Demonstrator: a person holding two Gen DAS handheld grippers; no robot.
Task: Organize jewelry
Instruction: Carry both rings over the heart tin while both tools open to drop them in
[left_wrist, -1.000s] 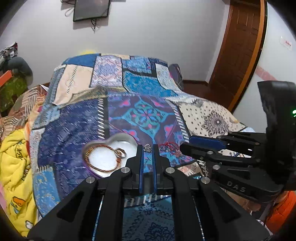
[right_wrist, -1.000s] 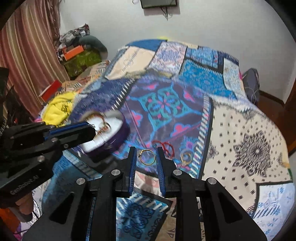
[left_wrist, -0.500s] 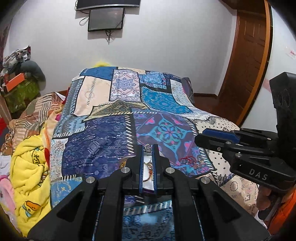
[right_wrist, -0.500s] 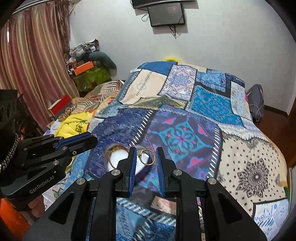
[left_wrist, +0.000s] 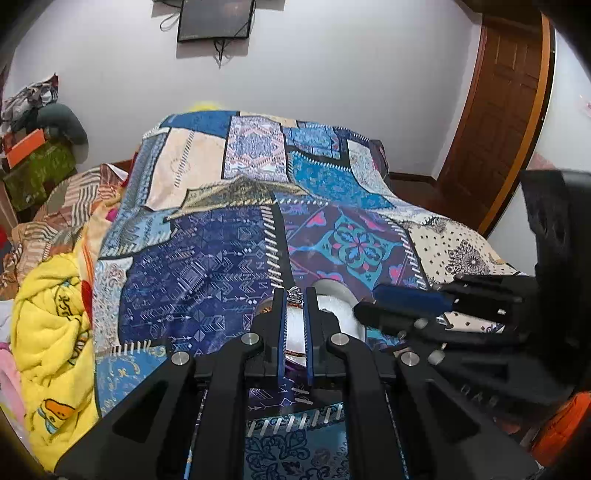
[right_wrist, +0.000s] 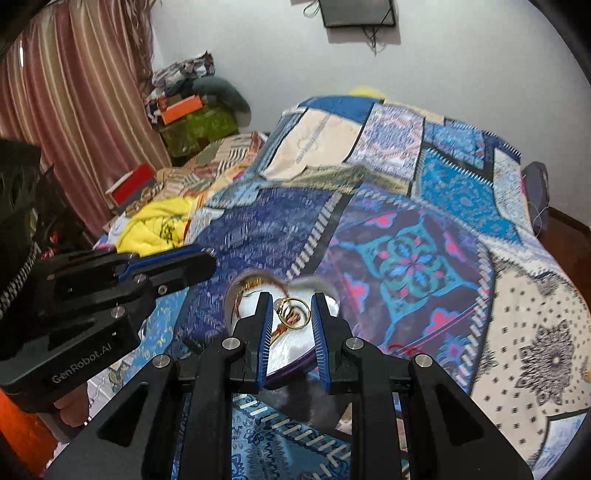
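A heart-shaped white dish (right_wrist: 317, 288) (left_wrist: 340, 299) with a purple rim lies on the patchwork quilt, with a copper bangle (right_wrist: 255, 286) in it. My left gripper (left_wrist: 294, 295) is shut on a small silver ring (left_wrist: 294, 294), held over the dish. My right gripper (right_wrist: 291, 314) is shut on gold hoop earrings (right_wrist: 293, 314), also held over the dish. Each gripper shows in the other's view, the right one (left_wrist: 402, 306) and the left one (right_wrist: 177, 262).
Red bangles (right_wrist: 400, 347) lie on the quilt (right_wrist: 406, 258) right of the dish. A yellow blanket (left_wrist: 48, 332) is heaped at the bed's left side. A wooden door (left_wrist: 498, 110) stands far right, and curtains (right_wrist: 74, 110) and piled boxes far left.
Both grippers lifted off the quilt with their jewelry and moved left over the heart-shaped dish. The gold hoops left the quilt in the right gripper.
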